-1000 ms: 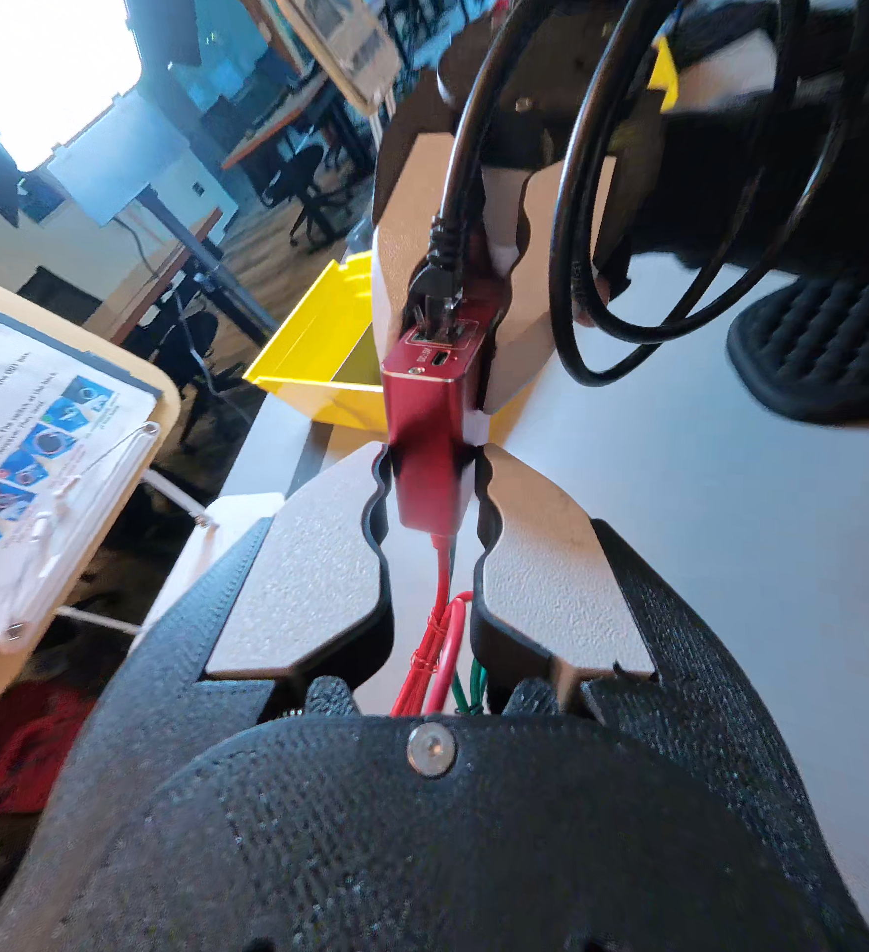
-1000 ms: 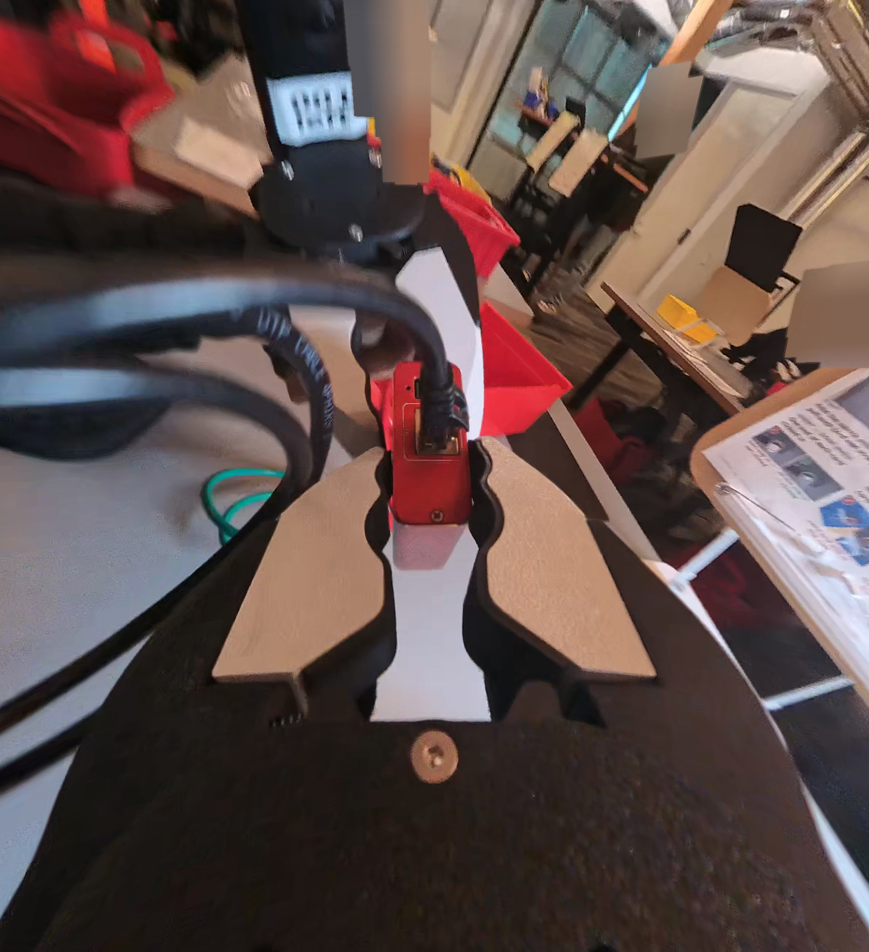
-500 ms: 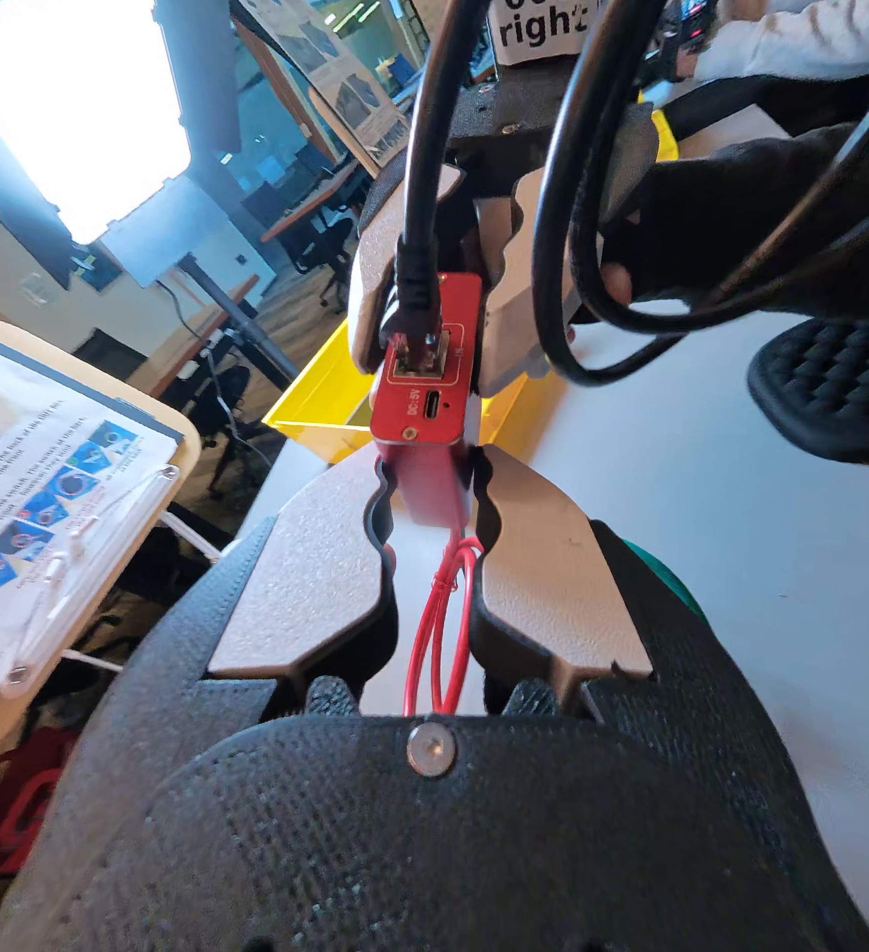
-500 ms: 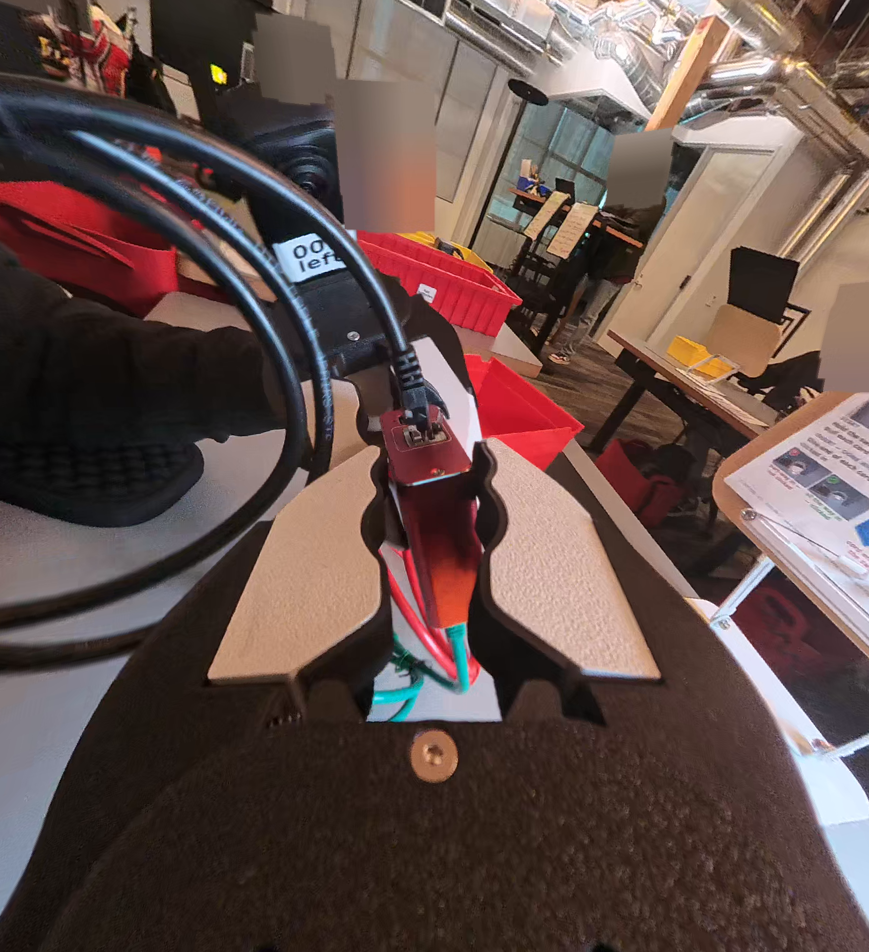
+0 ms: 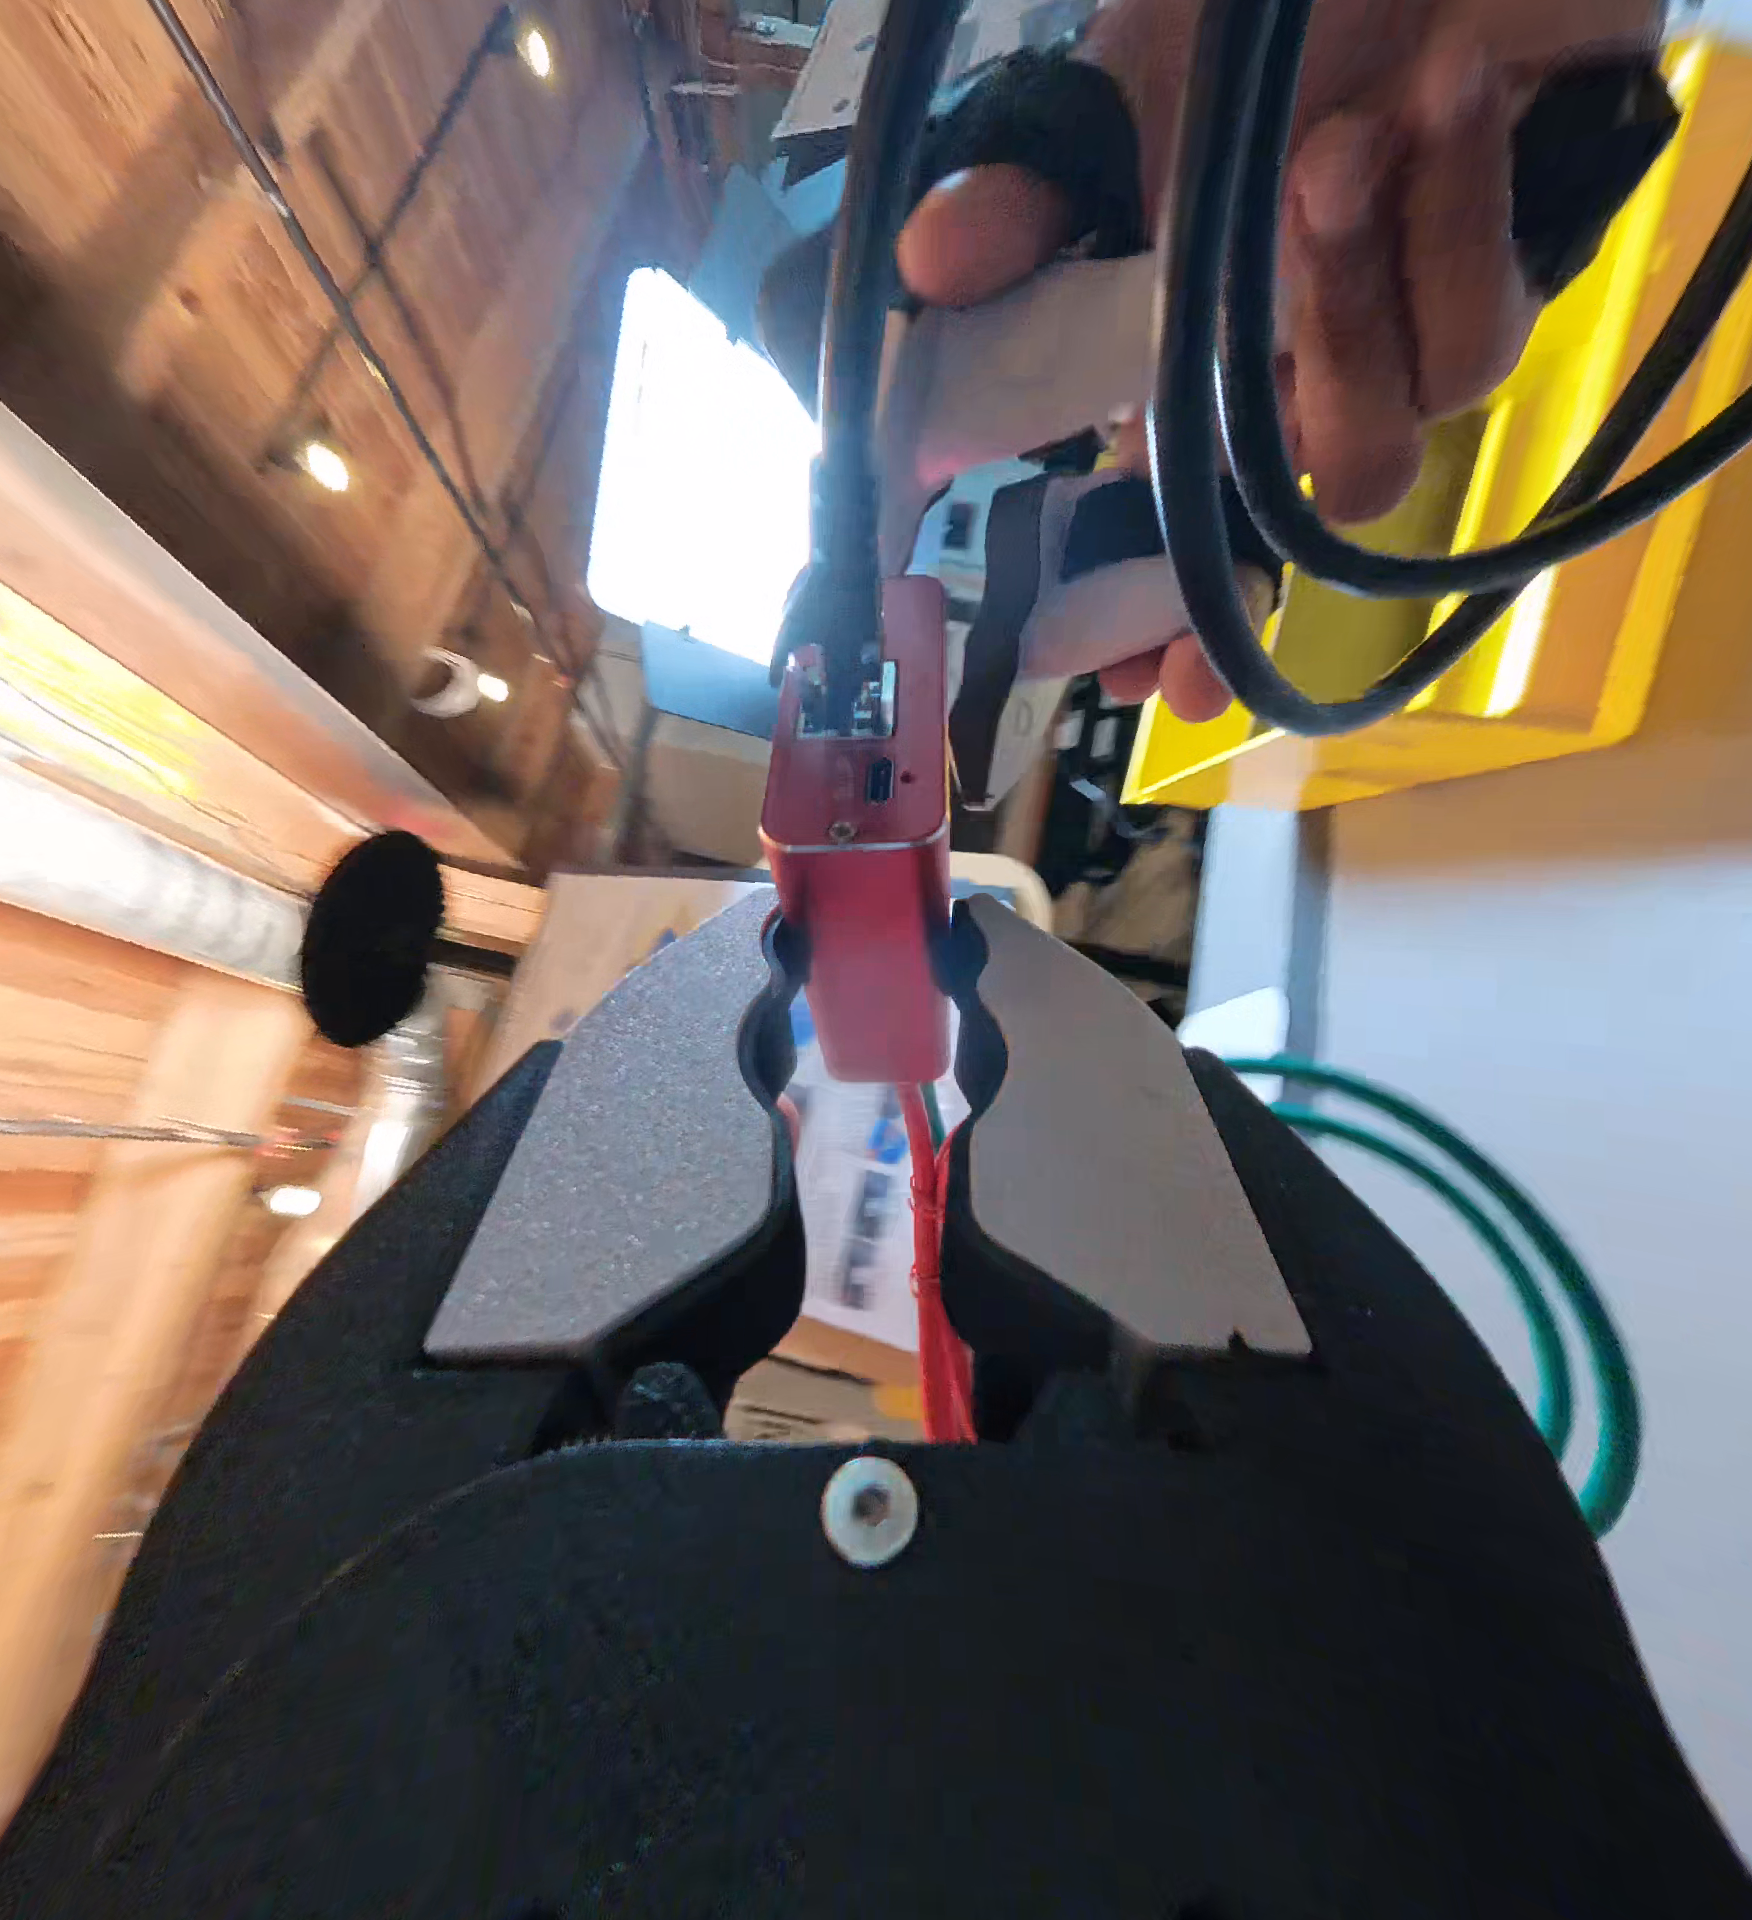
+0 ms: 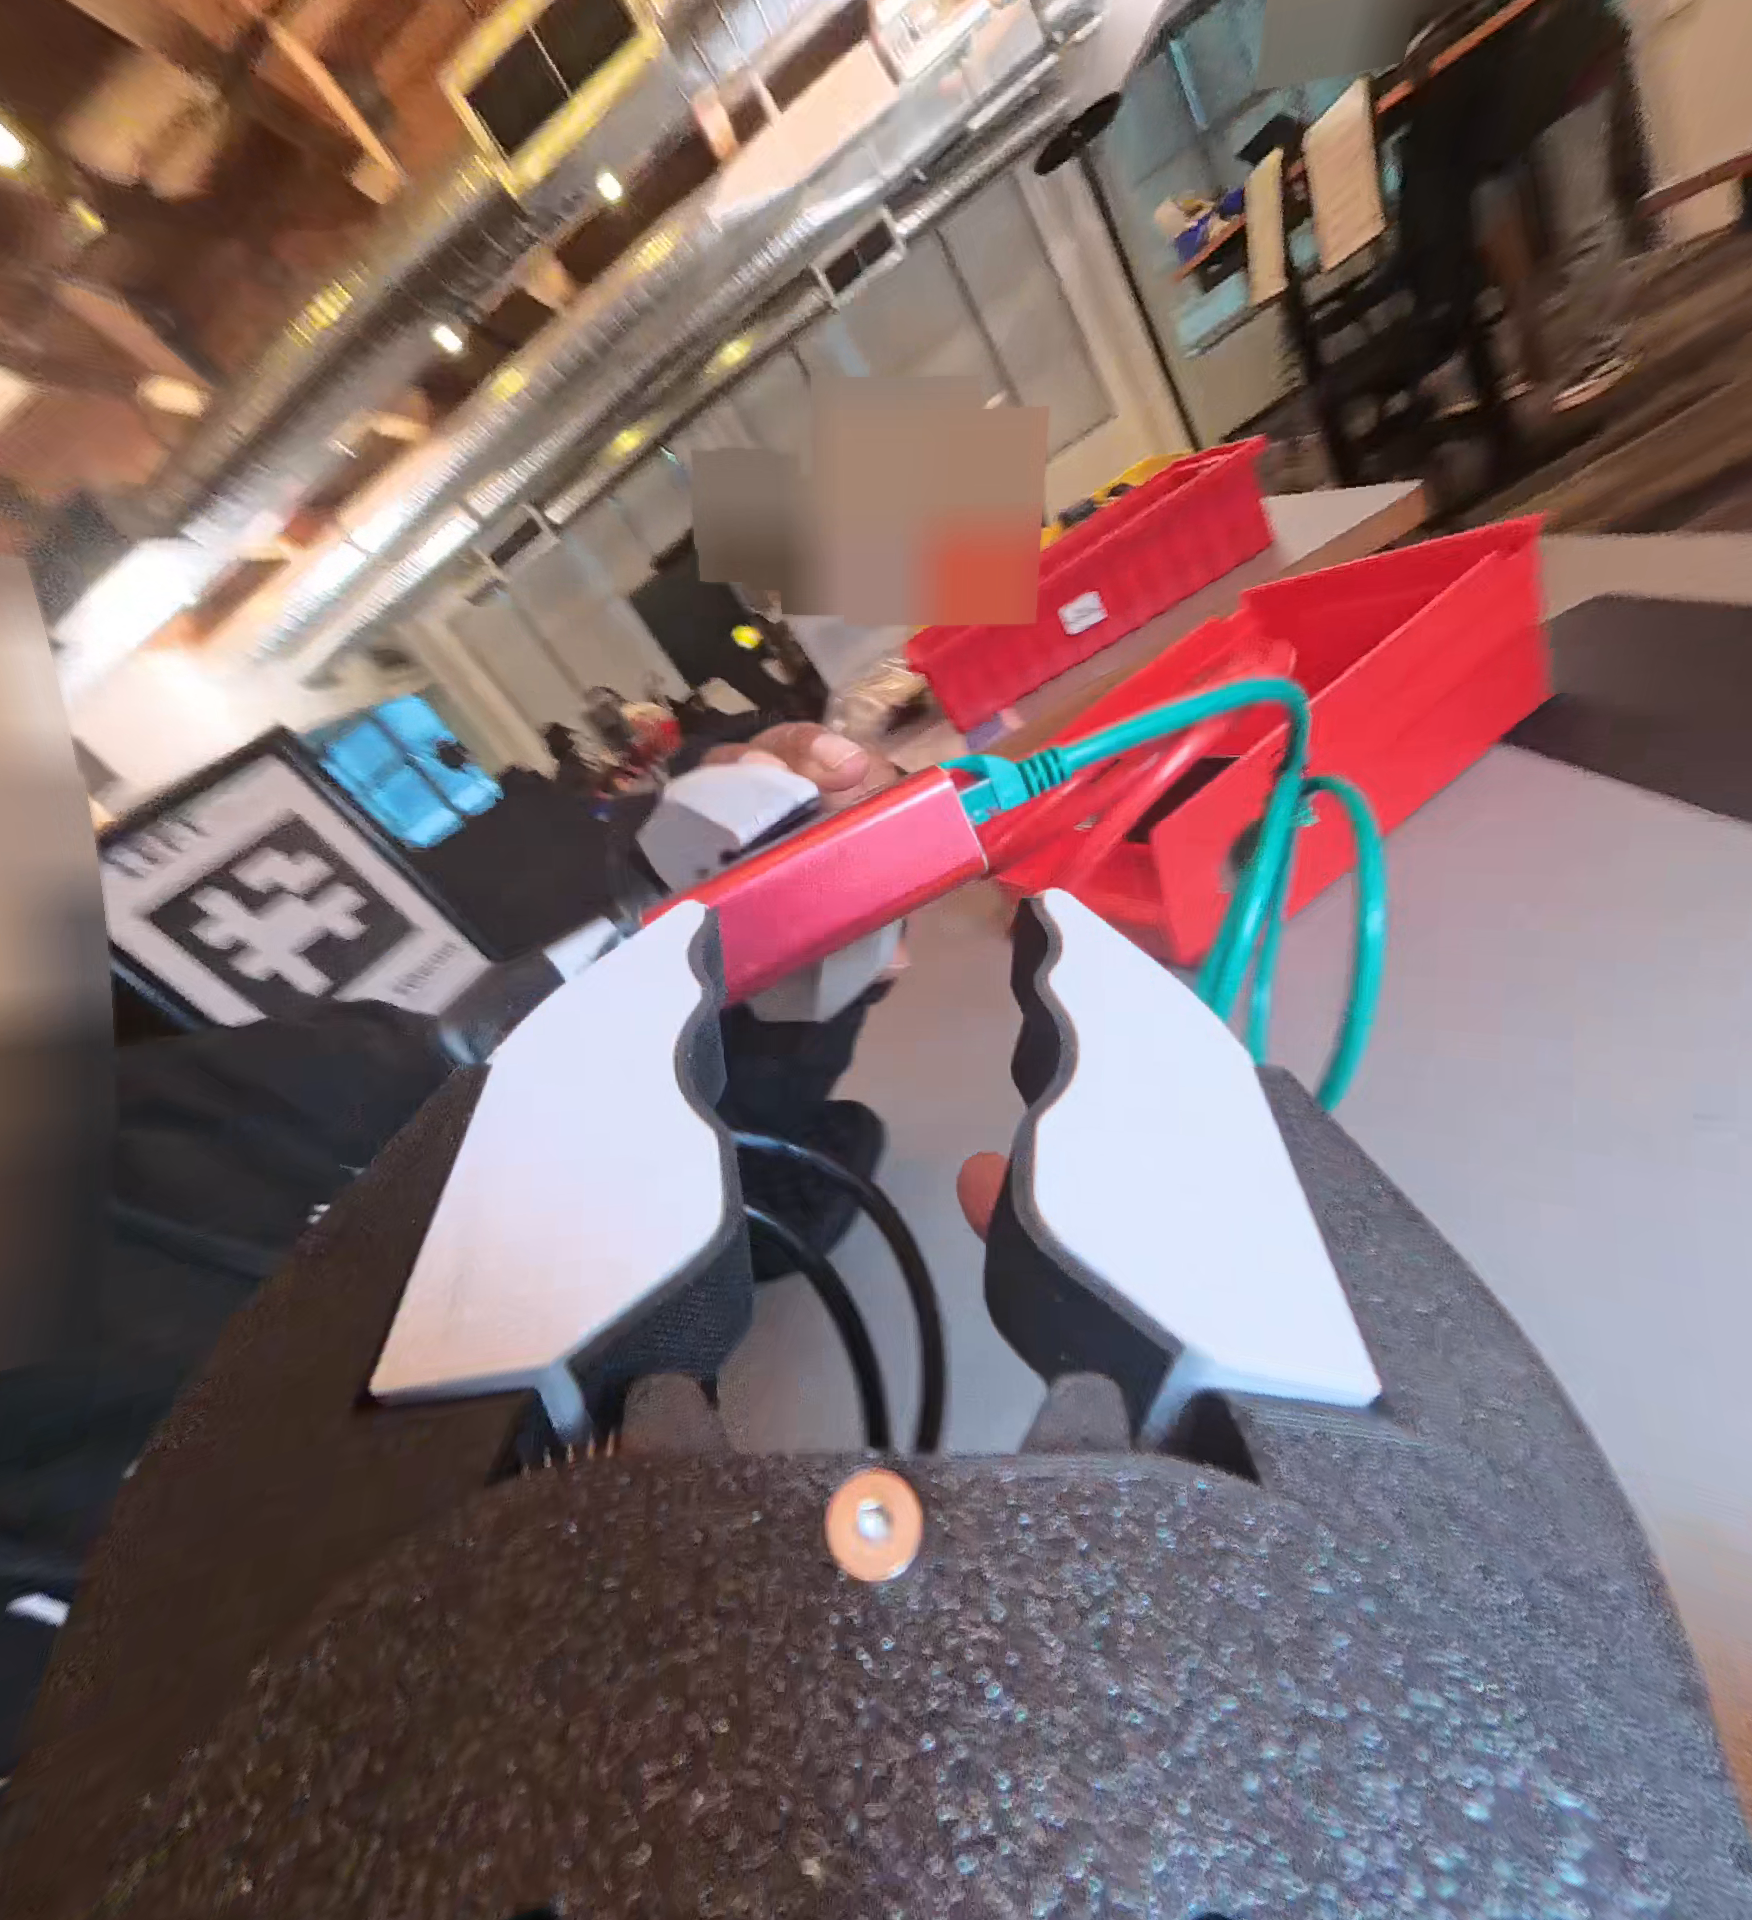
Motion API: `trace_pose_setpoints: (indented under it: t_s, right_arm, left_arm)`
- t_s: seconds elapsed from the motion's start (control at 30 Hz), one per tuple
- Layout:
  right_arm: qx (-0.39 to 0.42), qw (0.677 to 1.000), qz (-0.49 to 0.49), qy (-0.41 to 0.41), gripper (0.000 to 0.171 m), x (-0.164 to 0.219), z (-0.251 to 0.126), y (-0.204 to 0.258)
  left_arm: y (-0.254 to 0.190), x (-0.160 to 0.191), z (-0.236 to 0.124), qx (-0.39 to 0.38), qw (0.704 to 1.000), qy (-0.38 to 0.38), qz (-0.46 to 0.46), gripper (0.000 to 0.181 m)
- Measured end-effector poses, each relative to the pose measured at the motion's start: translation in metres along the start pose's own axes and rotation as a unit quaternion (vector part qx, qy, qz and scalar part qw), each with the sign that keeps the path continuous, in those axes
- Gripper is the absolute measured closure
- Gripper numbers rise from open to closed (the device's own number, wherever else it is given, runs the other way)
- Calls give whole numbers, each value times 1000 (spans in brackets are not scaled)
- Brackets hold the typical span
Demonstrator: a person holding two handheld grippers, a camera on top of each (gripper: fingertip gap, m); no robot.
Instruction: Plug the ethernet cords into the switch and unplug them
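In the left wrist view, our left claw [image 5: 867, 987] clamps the red switch [image 5: 867, 883], a black cord [image 5: 856, 436] plugged into its far end. In the right wrist view, our right claw [image 6: 861, 956] gapes, gripping nothing (the switch [image 6: 830, 883] aloft beyond, green cord [image 6: 1267, 894] attached).

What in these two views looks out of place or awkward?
The red switch hangs in mid-air, clamped in the left gripper, with black, green and red cords dangling from it. Both views are tilted and blurred.
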State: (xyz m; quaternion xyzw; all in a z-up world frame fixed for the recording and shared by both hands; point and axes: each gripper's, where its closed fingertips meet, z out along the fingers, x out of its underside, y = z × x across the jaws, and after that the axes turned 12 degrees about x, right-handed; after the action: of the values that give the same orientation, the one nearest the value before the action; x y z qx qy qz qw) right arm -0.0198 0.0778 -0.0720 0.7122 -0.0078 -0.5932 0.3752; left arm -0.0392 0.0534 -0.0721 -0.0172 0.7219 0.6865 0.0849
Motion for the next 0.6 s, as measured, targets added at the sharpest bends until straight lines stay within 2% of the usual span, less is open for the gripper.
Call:
trace_pose_setpoints:
  t_s: [0.13, 0.2, 0.33, 0.43, 0.6]
  right_arm:
    - [-71, 996, 53, 9, 121, 7, -1, 7]
    - [-72, 996, 54, 16, 117, 10, 4, 9]
    - [-70, 993, 87, 43, 123, 24, 22, 6]
    - [-78, 991, 103, 19, 124, 22, 27, 0]
    - [-90, 995, 18, -31, 127, 16, 29, 5]
  left_arm:
    - [-5, -1, 3, -25, 993, 34, 108, 155]
    - [-8, 4, 5, -27, 990, 43, 130, 154]
    - [-15, 7, 9, -23, 989, 49, 141, 155]
    - [-18, 14, 12, -9, 992, 46, 118, 155]
    - [-12, 23, 8, 44, 998, 41, 9, 141]
